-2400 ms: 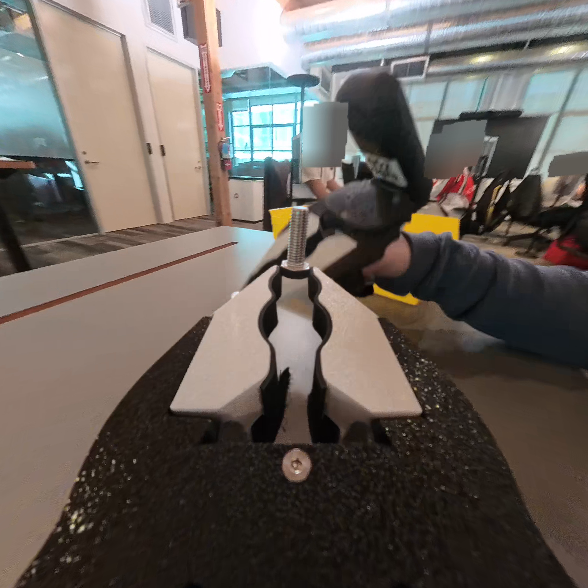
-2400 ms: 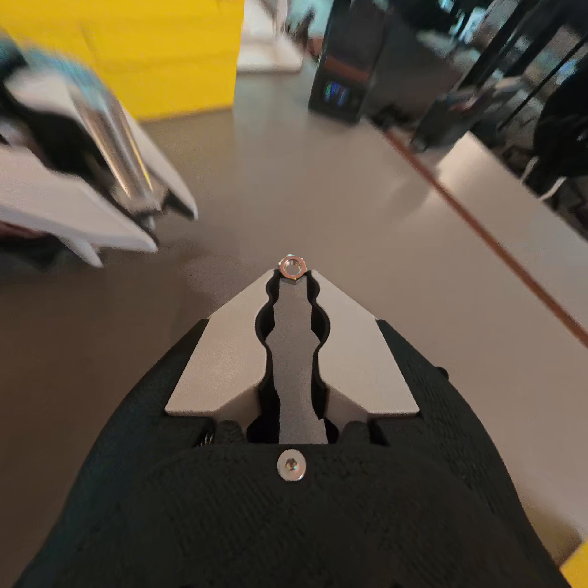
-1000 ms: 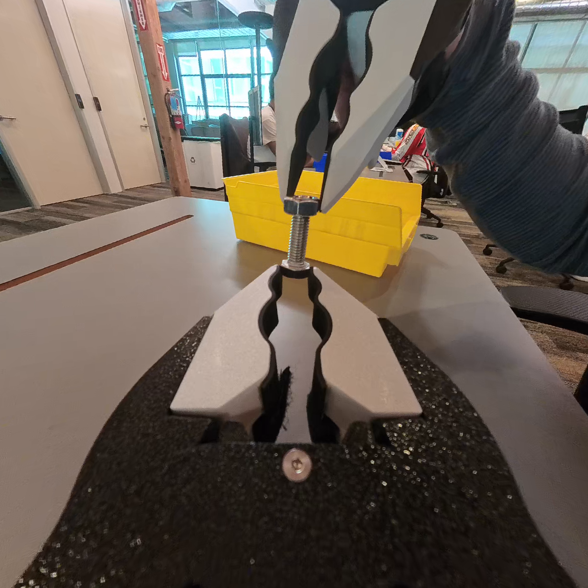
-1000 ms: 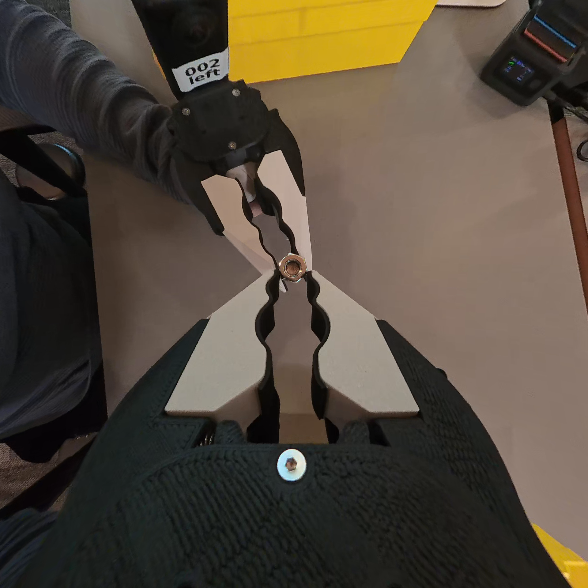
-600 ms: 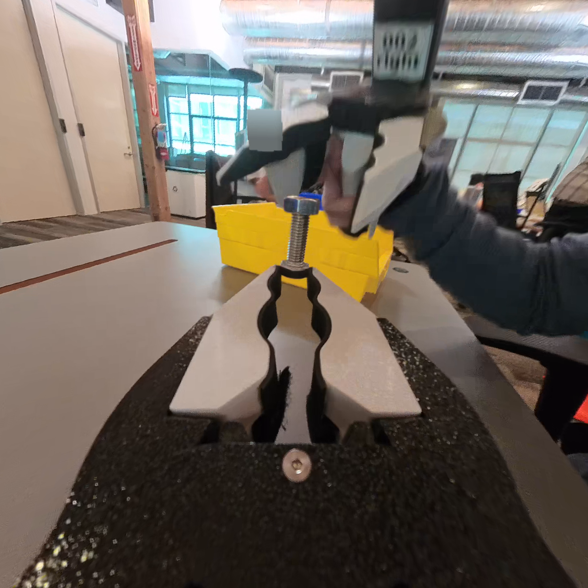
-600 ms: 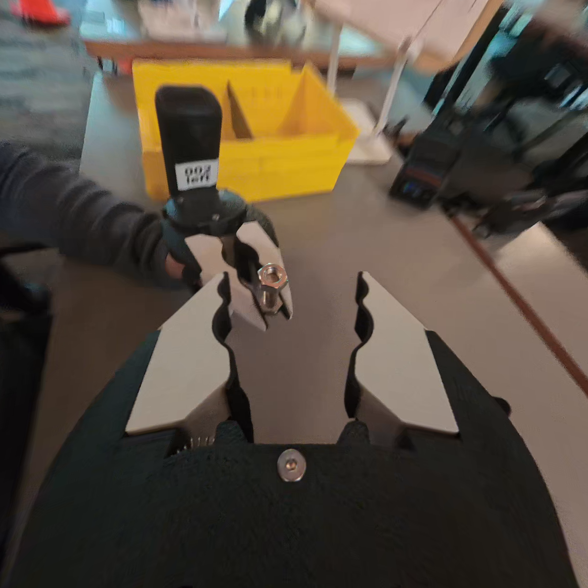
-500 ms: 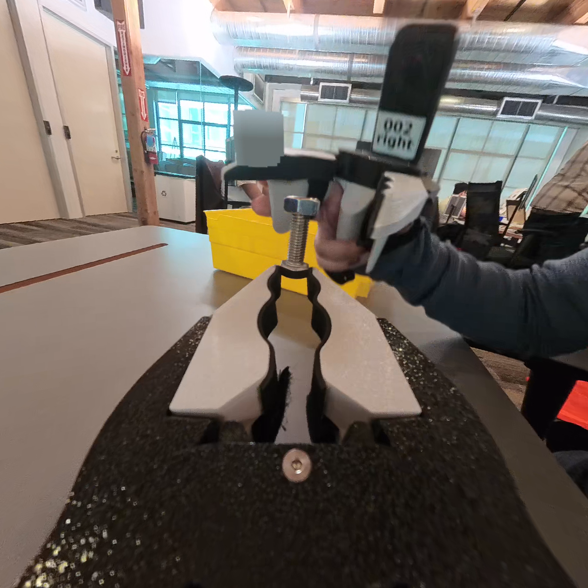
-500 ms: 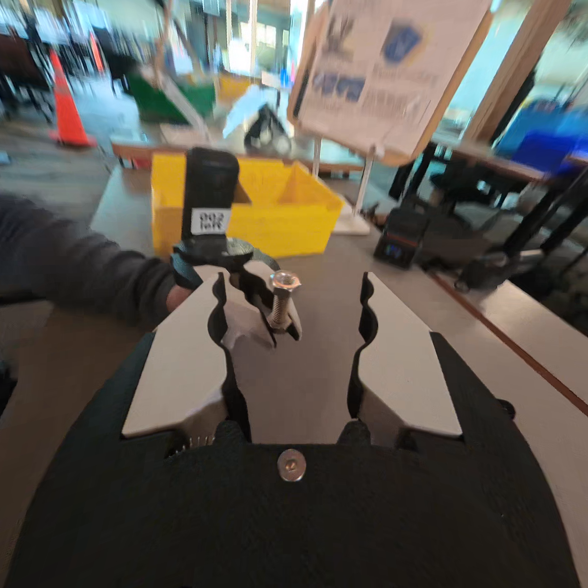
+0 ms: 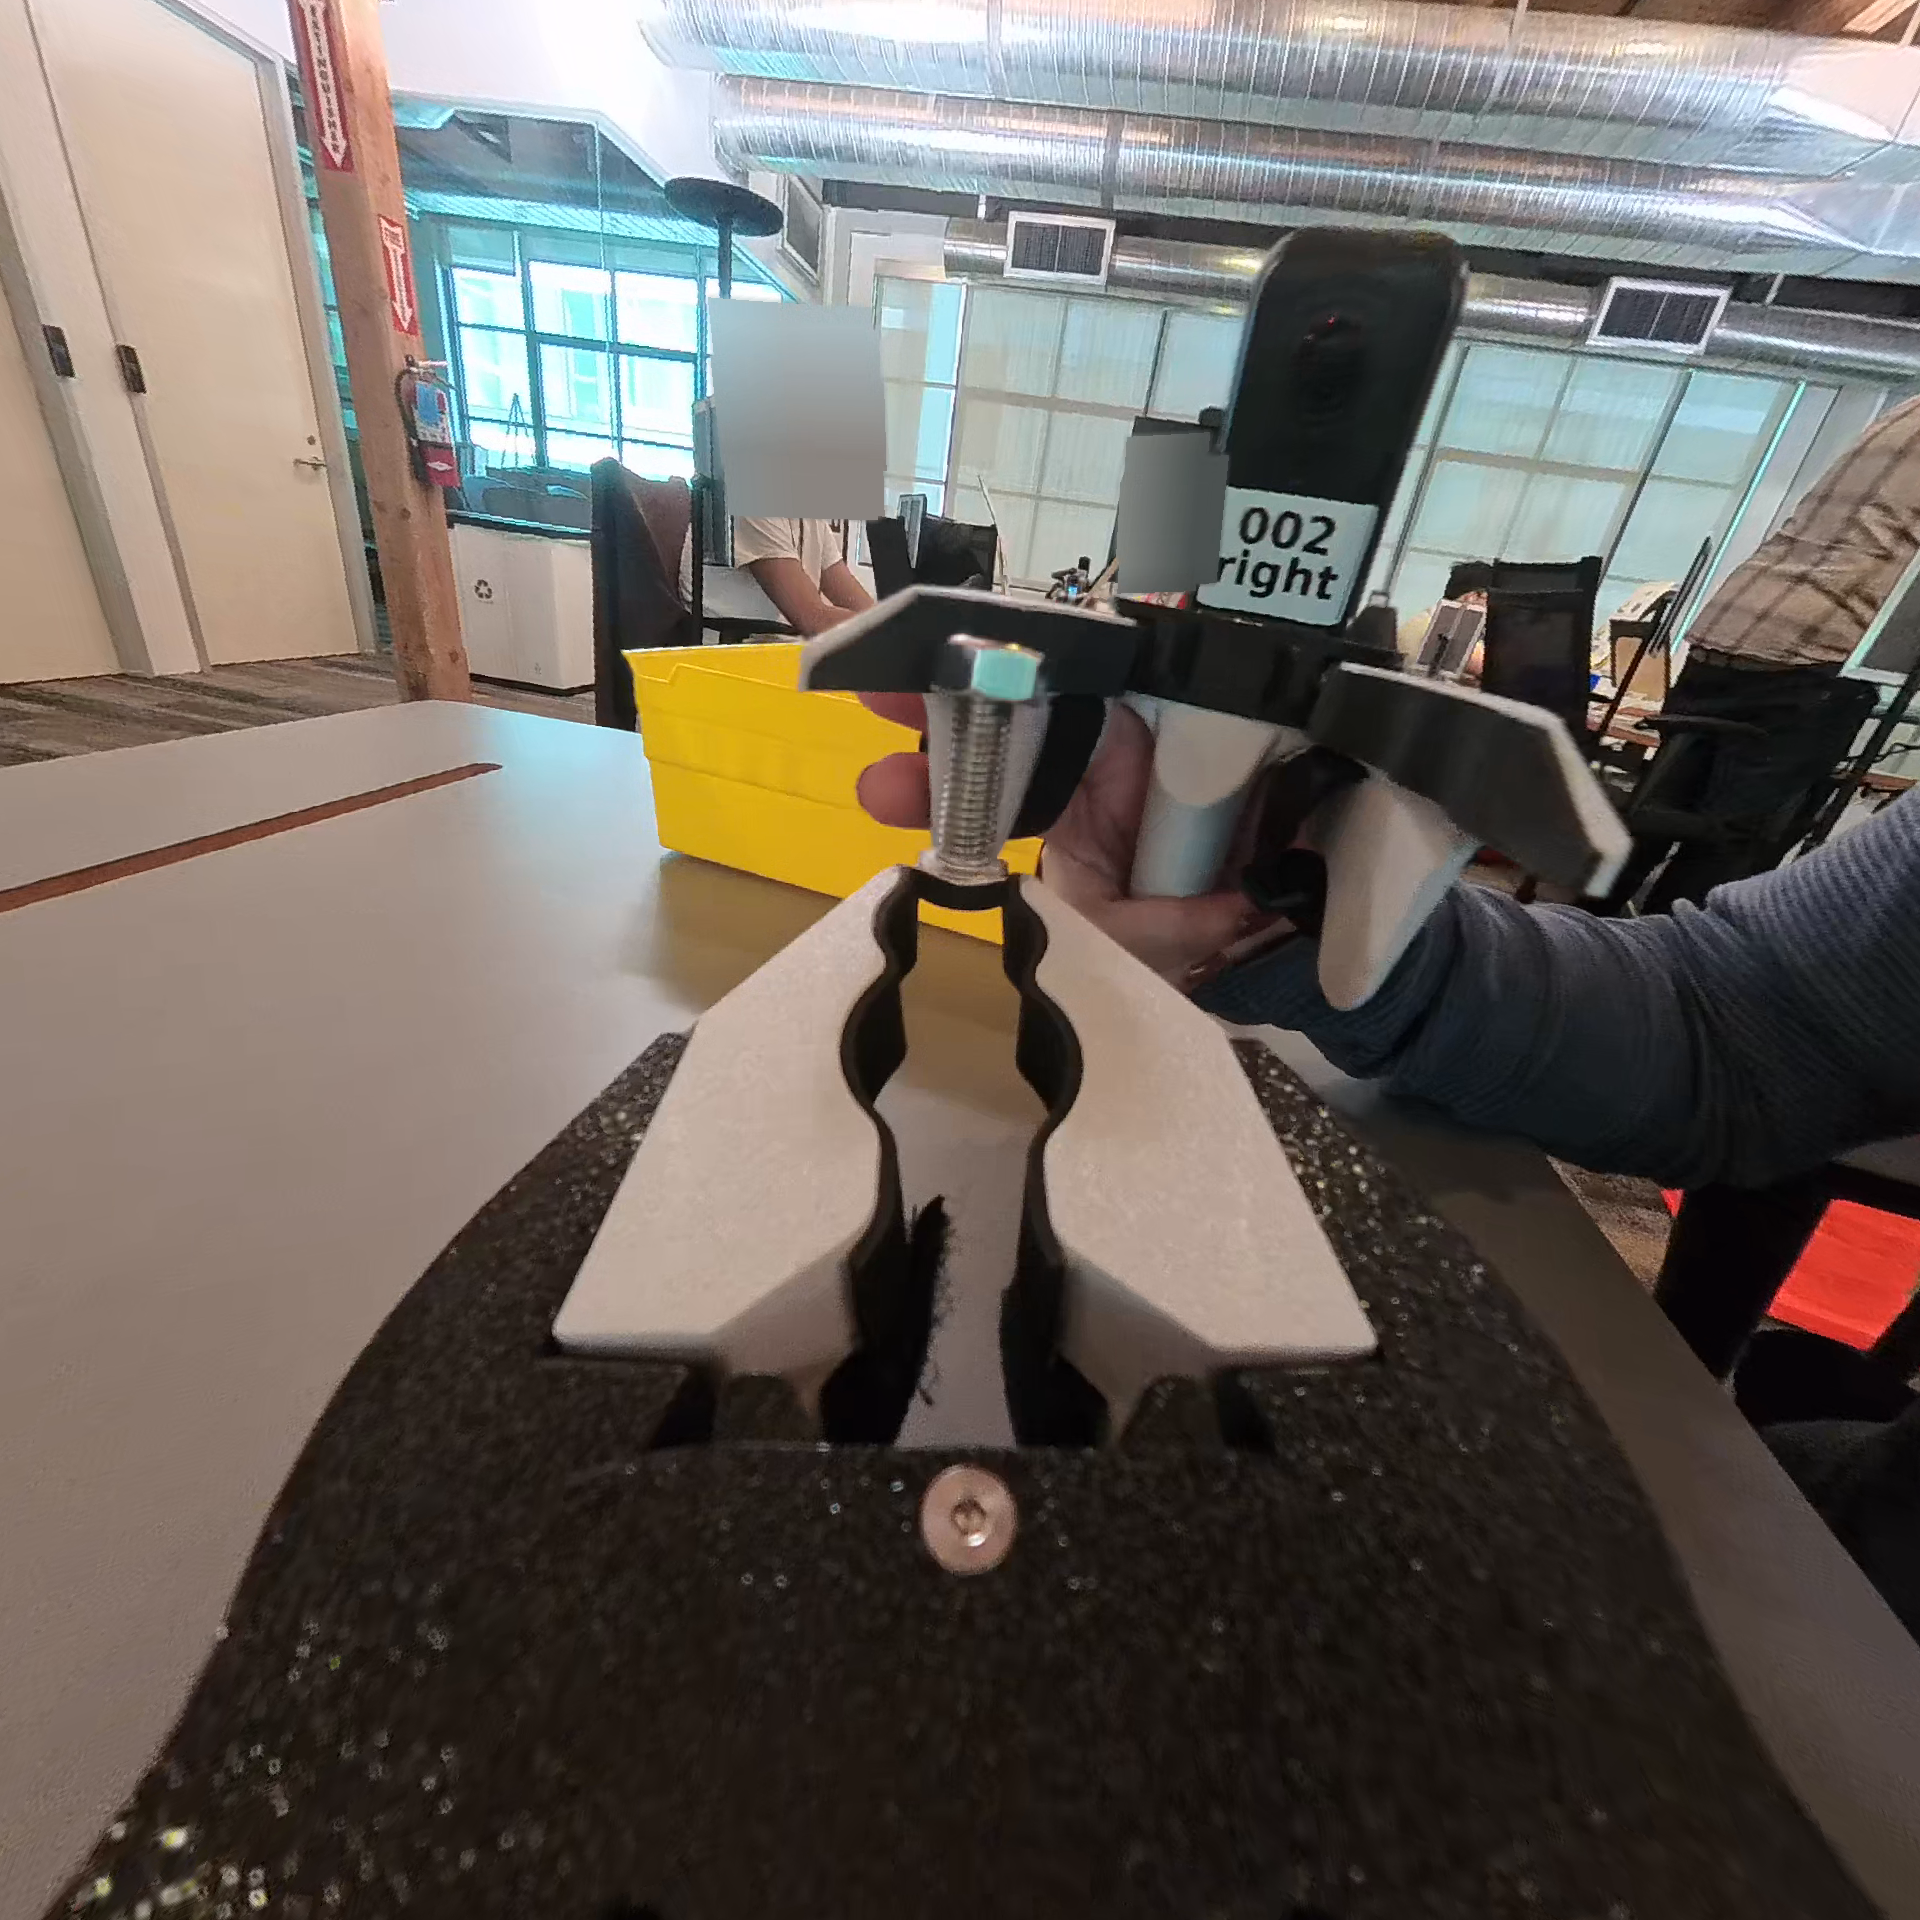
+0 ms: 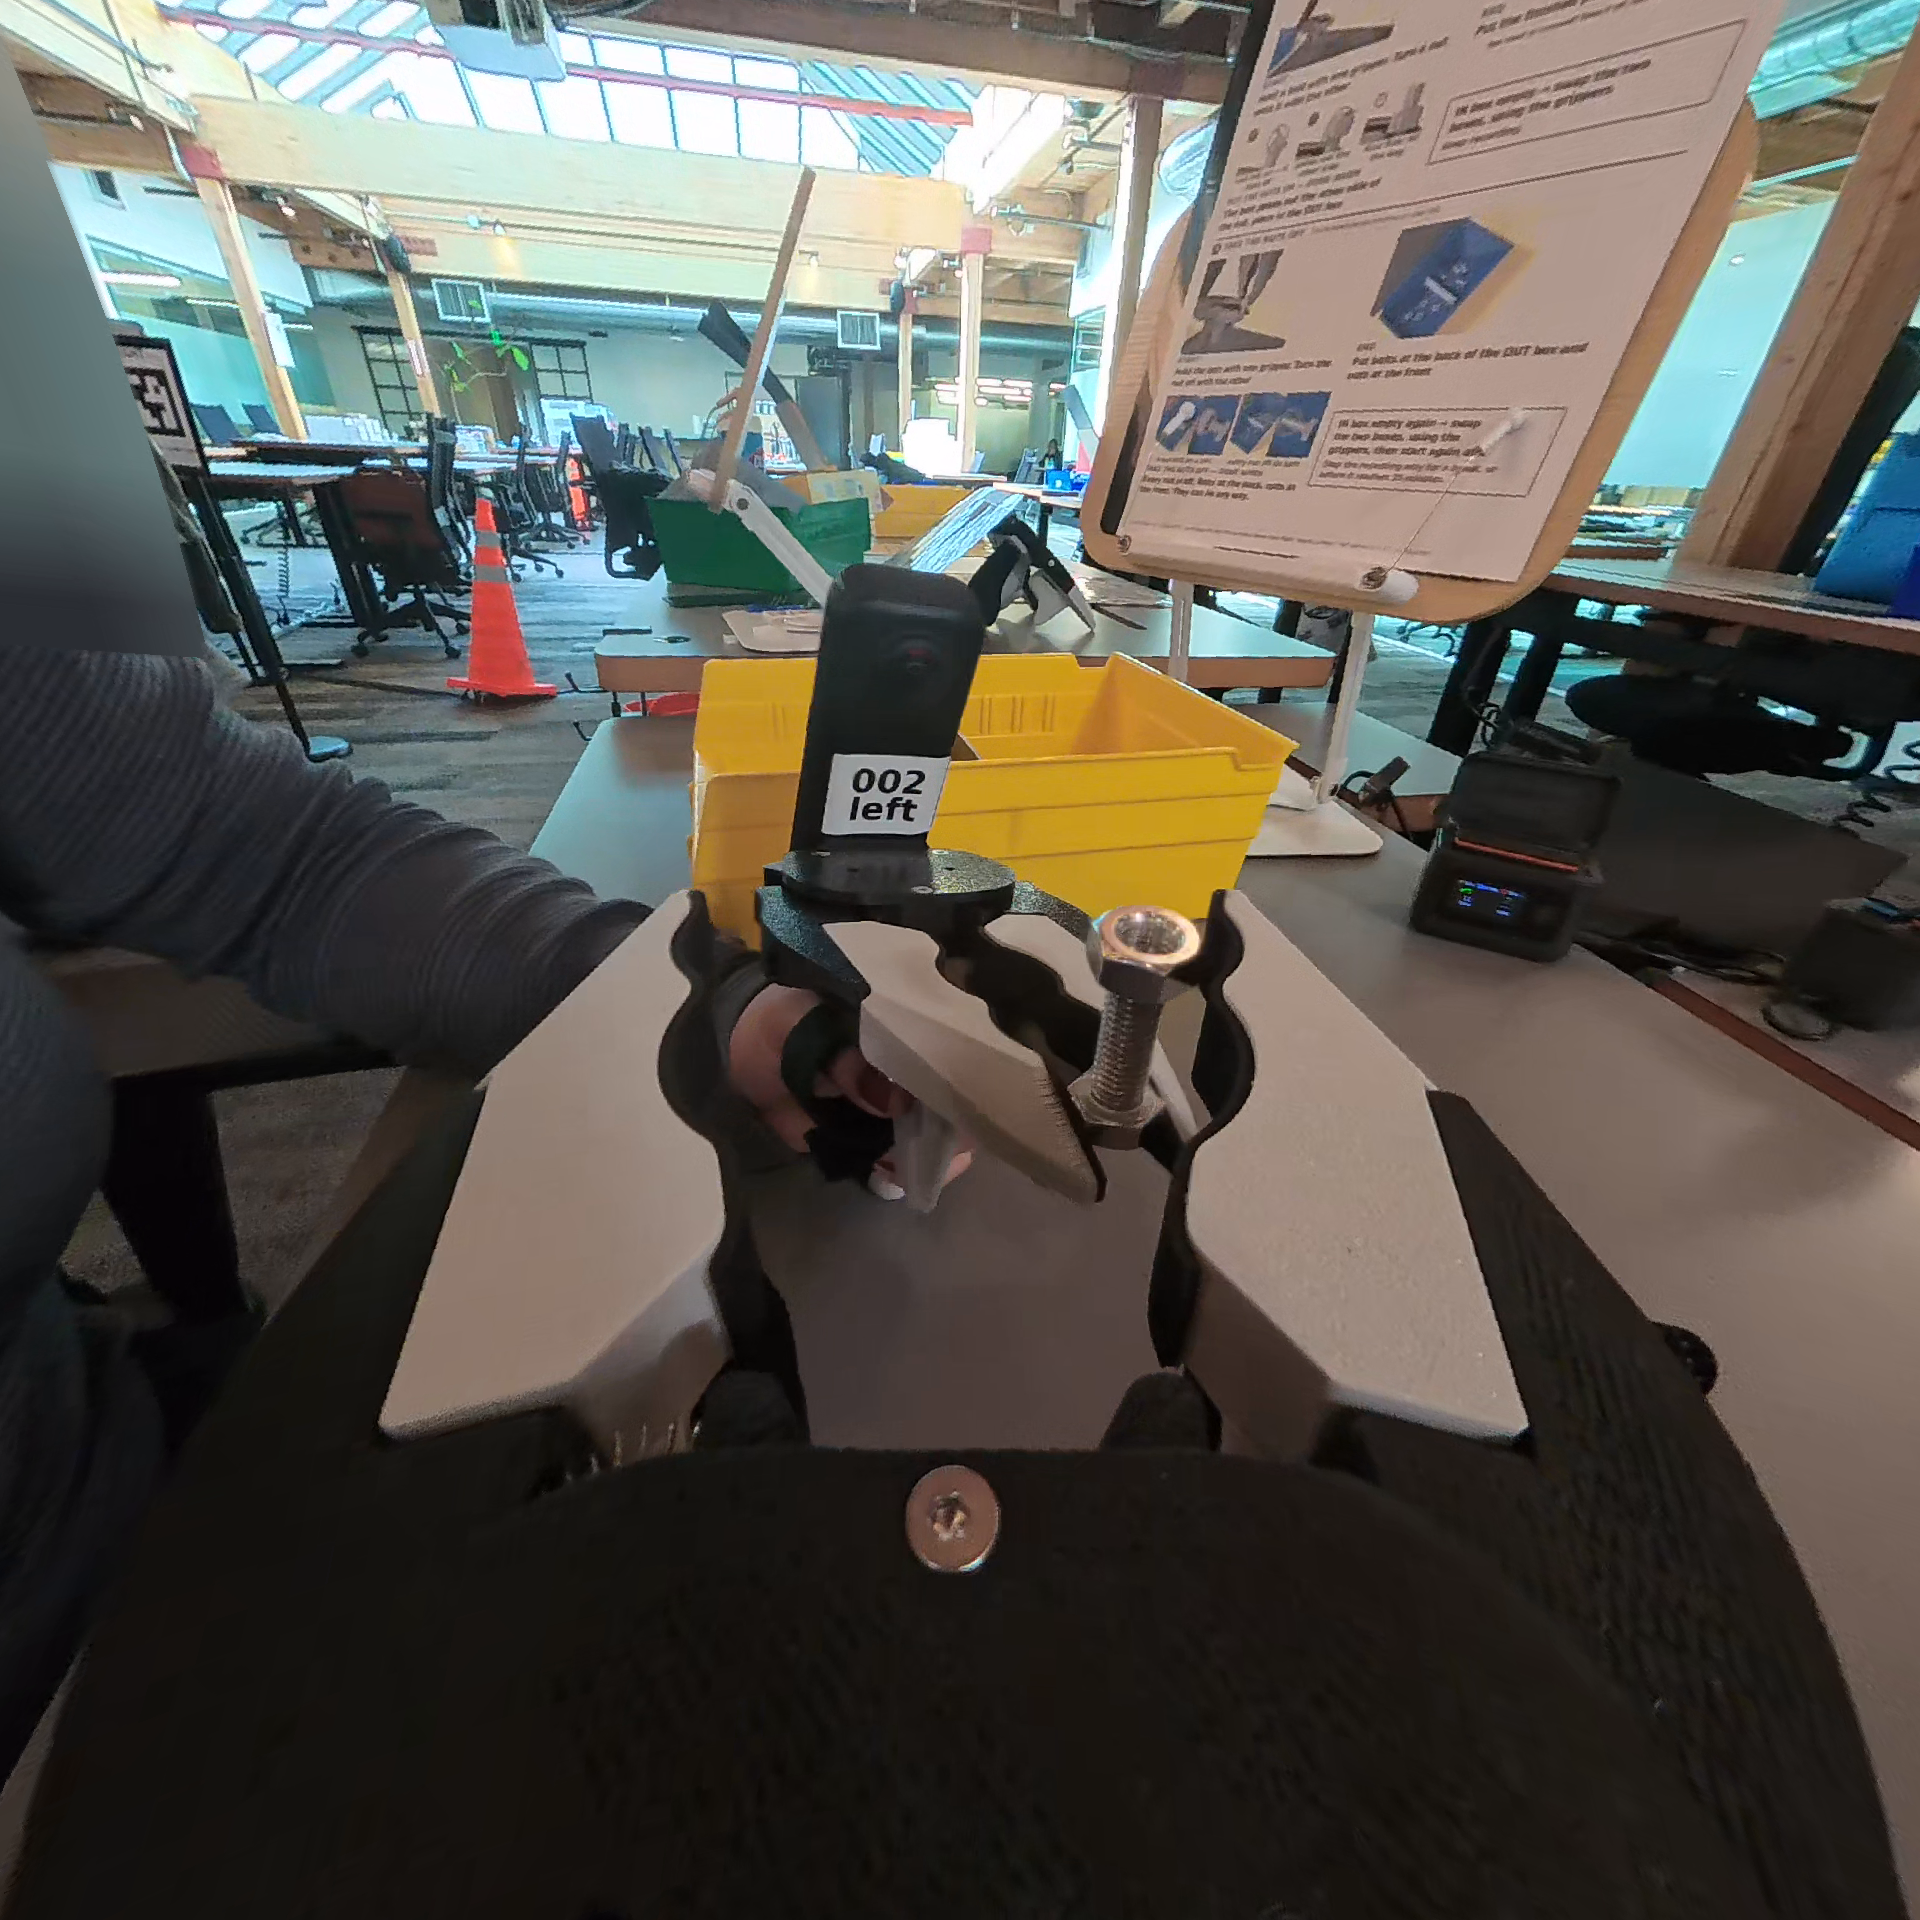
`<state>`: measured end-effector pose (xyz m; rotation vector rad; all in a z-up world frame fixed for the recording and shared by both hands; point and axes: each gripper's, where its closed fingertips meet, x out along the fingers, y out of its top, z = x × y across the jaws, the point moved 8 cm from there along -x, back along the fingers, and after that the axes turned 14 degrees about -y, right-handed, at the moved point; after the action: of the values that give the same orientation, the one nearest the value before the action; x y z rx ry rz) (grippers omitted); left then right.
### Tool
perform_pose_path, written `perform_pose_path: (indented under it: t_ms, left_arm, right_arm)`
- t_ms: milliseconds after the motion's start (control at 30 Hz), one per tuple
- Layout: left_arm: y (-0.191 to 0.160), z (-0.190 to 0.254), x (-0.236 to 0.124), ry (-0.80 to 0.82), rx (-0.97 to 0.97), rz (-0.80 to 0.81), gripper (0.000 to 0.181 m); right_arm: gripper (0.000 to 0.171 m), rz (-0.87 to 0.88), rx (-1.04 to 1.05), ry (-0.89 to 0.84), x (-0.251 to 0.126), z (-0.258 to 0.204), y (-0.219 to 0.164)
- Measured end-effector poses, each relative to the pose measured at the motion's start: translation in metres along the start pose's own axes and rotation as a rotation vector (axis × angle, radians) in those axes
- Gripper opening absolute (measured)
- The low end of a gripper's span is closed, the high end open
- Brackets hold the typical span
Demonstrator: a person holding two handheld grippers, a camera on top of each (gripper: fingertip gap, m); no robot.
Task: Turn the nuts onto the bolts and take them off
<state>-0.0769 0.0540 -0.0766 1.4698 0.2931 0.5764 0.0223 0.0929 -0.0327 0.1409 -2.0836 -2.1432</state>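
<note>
My left gripper (image 9: 961,896) is shut on the head of a steel bolt (image 9: 971,781) and holds it upright above the grey table (image 9: 312,987). A hex nut (image 9: 987,670) sits at the top end of the thread. My right gripper (image 10: 956,935) is open and level, facing the left gripper (image 10: 1110,1151). The nut (image 10: 1143,940) and bolt (image 10: 1120,1039) stand between the right gripper's fingers, close to its right finger (image 10: 1309,1122), with no grip on them. In the left wrist view the right gripper (image 9: 1216,717) is behind the bolt.
A yellow bin (image 10: 1091,800) stands on the table behind both grippers; it also shows in the left wrist view (image 9: 758,748). A sign board on a white stand (image 10: 1403,291) and a small black device (image 10: 1507,873) are at the right. Office chairs and desks are beyond. The gap from one gripper's tips to the other's is roughly 6 centimeters.
My right gripper let go of the nut, opened wide, and swung from pointing down over the bolt to level, facing the left gripper. The left gripper still holds the bolt upright.
</note>
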Motion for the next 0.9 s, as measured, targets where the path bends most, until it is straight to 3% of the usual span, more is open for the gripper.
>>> perform_pose_path:
  t_ms: [167,400,533,633,900]
  left_arm:
    - [0.002,-0.006,-0.006,0.036,-0.041,0.052,0.014]
    - [-0.001,0.001,0.002,-0.013,-0.009,-0.021,0.014]
    - [-0.002,0.004,0.002,-0.109,-0.056,-0.011,0.014]
    - [-0.002,0.011,0.004,-0.249,-0.091,-0.015,0.014]
    - [-0.004,0.015,0.005,-0.353,-0.145,-0.036,0.014]
  right_arm:
    - [0.093,-0.015,-0.007,-0.024,-0.001,0.001,0.000]
    - [0.092,0.003,-0.026,-0.051,0.002,0.004,0.001]
    - [0.072,0.023,-0.043,-0.090,-0.002,0.009,0.003]
    - [0.049,0.016,0.000,0.011,-0.013,0.007,0.005]
    - [0.029,0.013,0.027,0.126,-0.026,0.008,0.008]
